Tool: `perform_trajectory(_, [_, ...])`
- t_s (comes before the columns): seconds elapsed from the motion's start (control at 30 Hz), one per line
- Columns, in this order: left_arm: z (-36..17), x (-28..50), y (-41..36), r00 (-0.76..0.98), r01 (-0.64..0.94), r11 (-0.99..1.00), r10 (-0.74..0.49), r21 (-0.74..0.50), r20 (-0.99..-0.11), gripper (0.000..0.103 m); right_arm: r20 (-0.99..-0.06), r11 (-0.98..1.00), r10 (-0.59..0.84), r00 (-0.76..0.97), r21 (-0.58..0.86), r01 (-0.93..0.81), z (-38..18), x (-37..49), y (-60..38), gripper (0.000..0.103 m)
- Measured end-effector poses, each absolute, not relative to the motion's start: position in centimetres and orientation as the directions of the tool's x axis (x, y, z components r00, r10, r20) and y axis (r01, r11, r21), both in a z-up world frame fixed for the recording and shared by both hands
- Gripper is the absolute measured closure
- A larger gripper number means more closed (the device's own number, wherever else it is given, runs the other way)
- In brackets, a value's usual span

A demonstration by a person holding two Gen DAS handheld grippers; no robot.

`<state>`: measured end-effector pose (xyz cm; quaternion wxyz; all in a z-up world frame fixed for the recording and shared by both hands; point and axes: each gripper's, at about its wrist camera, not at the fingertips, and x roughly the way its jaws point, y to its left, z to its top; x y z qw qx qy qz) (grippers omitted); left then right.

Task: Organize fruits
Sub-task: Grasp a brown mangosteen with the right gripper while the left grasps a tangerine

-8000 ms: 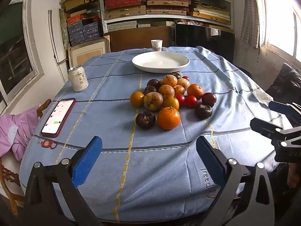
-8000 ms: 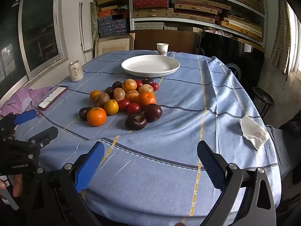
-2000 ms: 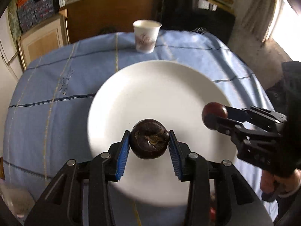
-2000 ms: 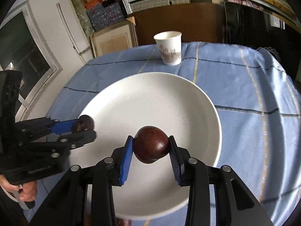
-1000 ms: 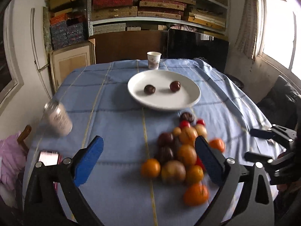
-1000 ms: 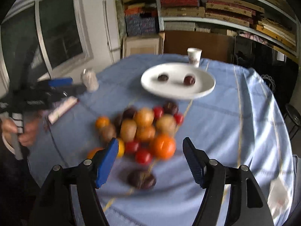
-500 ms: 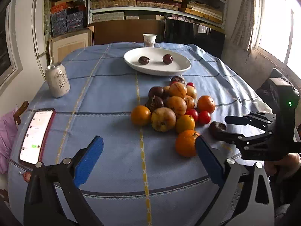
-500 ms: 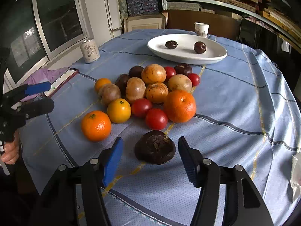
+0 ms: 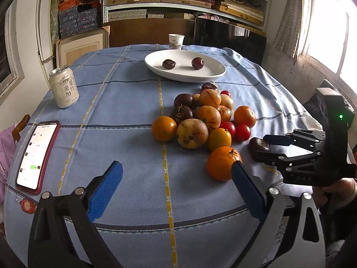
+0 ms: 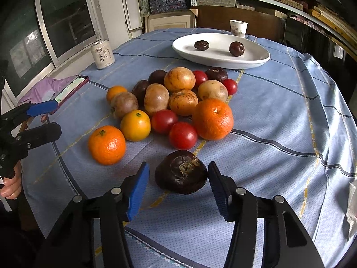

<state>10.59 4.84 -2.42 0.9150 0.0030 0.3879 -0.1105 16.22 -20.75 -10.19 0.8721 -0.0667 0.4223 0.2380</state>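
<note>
A wrinkled dark purple fruit (image 10: pixel 181 174) lies on the blue tablecloth in front of the fruit pile (image 10: pixel 178 98). My right gripper (image 10: pixel 178 179) straddles it, jaws closing, with slim gaps still showing beside the pads. From the left wrist view the same fruit (image 9: pixel 257 146) sits between the right gripper (image 9: pixel 264 148) fingers. My left gripper (image 9: pixel 176 174) hangs open over bare cloth, its right pad beside an orange (image 9: pixel 223 163). It appears in the right wrist view as the left gripper (image 10: pixel 44 120), empty. Two dark fruits (image 9: pixel 169 64) (image 9: pixel 197 63) rest on the white plate (image 9: pixel 214 76).
A drink can (image 9: pixel 64 89) and a red-cased phone (image 9: pixel 38 154) sit on the table's left side. A paper cup (image 9: pixel 176 41) stands behind the plate. A white tissue (image 10: pixel 352 198) lies at the right edge. Shelves and a window lie beyond.
Both grippers came down toward the pile a second ago. Since then the right jaws have narrowed around the dark fruit; the left gripper has stayed open and nearly still.
</note>
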Motion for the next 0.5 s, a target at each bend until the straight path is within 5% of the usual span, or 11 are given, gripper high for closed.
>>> perform_trajectory(0.5, [-3.06,10.82,4.22,0.659,0.224,0.971,-0.213,-0.083,-0.721,0.007,-0.778,0.885,0.327,0.536,0.054,-0.462,-10.80,16.24,-20.45,0.054])
